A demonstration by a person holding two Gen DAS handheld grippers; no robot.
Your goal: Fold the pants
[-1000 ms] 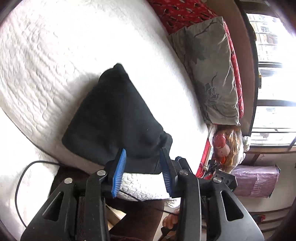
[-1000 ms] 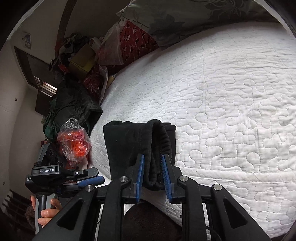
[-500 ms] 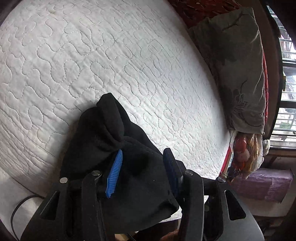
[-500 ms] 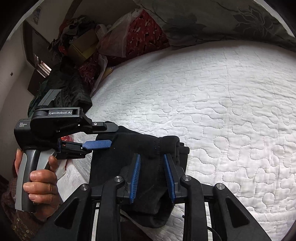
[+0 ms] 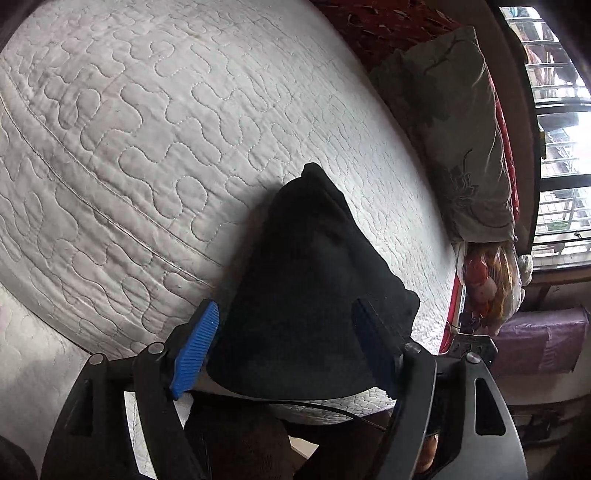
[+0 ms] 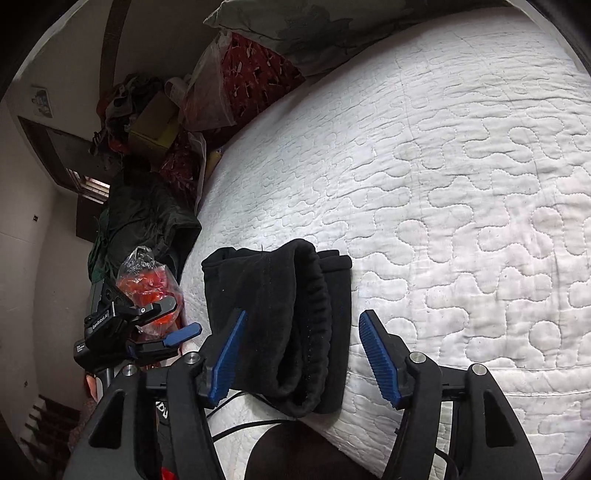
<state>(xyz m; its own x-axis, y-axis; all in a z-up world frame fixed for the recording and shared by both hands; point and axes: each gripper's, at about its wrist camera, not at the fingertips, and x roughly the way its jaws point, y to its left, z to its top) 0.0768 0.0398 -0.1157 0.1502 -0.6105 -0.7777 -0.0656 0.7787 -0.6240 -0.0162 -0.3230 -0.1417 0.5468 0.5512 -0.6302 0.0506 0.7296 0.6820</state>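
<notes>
The black pants [image 5: 310, 280] lie folded into a small thick bundle near the front edge of the white quilted bed [image 5: 147, 129]. In the right wrist view the pants [image 6: 284, 317] show their ribbed waistband on top. My left gripper [image 5: 284, 347] is open, its blue pads either side of the bundle's near edge, holding nothing. My right gripper [image 6: 306, 354] is open wide over the bundle's near end, also empty. The left gripper also shows in the right wrist view [image 6: 147, 332], off the bed's left side.
A grey floral pillow [image 5: 461, 140] and a red patterned blanket [image 5: 388, 26] lie at the head of the bed. Plastic bags [image 6: 151, 288], boxes and dark clothes pile up beside the bed. A window [image 5: 561, 147] is at right. A black cable [image 5: 325, 408] runs below the bed edge.
Both grippers have opened wide and let go of the pants. The folded bundle now rests on the bed, and the left gripper has drawn back from over it.
</notes>
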